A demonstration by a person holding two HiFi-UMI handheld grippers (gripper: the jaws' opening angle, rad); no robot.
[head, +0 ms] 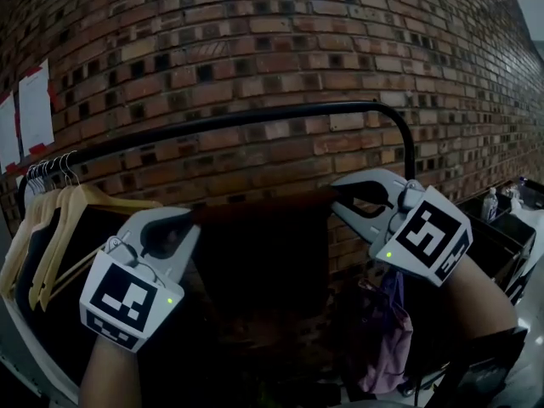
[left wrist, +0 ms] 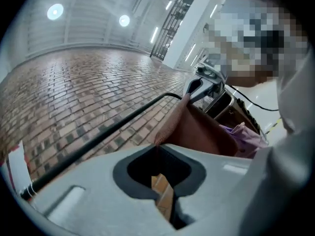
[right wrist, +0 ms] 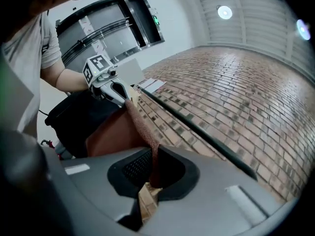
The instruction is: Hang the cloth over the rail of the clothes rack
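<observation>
We found the head view dim, with the cloth (head: 263, 245) under the rail (head: 255, 119) sunk in deep shadow against the brick wall (head: 255, 49). In both gripper views round ceiling lamps (left wrist: 55, 11) glared white. Fisheye distortion bent the bricks, and every corner went black.

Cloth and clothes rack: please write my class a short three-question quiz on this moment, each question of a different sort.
1. True or false: the cloth already lies over the rail.
2. What do the left tool and right tool grip? A the cloth B a bottle C nothing
3. Fill in: in the head view, wooden hangers hang at the rail's ____ end.
Key: 1 false; 2 A; 3 left.
</observation>
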